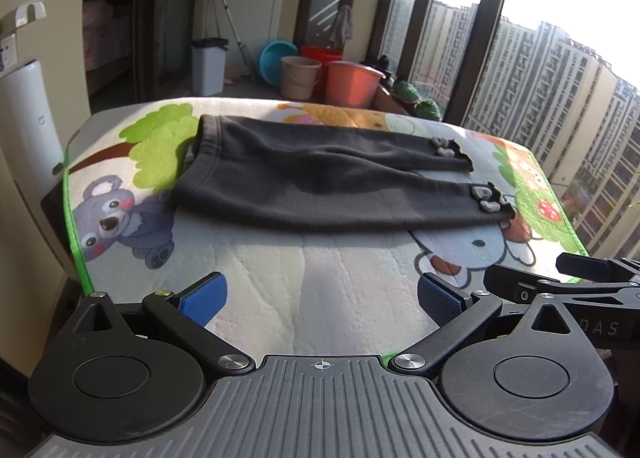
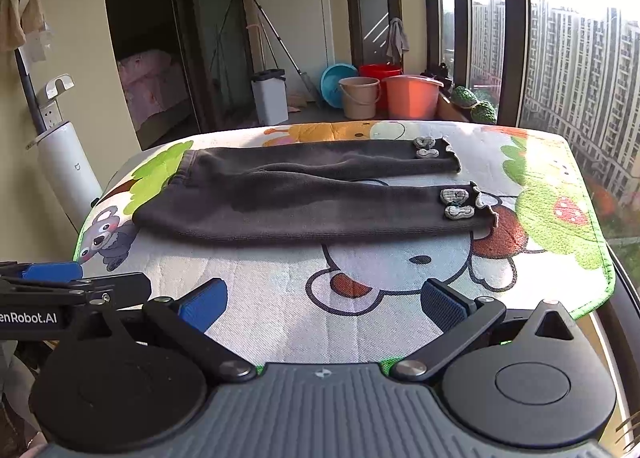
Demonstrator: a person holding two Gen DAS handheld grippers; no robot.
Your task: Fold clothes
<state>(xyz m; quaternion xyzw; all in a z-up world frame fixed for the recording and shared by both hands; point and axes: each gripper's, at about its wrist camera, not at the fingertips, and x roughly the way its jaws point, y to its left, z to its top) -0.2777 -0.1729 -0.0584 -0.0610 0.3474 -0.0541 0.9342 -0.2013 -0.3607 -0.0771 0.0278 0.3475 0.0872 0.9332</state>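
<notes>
Dark trousers (image 1: 320, 185) lay flat across the far half of the worktop (image 1: 280, 298), on a cartoon mat (image 2: 360, 298), waistband toward the left edge and cuffs (each trimmed with small grey bows (image 2: 456, 203)) toward the right. Both legs lay side by side, slightly apart at the cuffs. The left gripper (image 1: 320, 300) and right gripper (image 2: 322, 304) hung over the near edge, jaws wide open and holding nothing, well short of the trousers.

Beyond the cartoon mat (image 2: 280, 310): orange tub (image 2: 412, 95), beige bucket (image 2: 360, 97), white bin (image 2: 270, 97), blue basin (image 2: 334, 83).
</notes>
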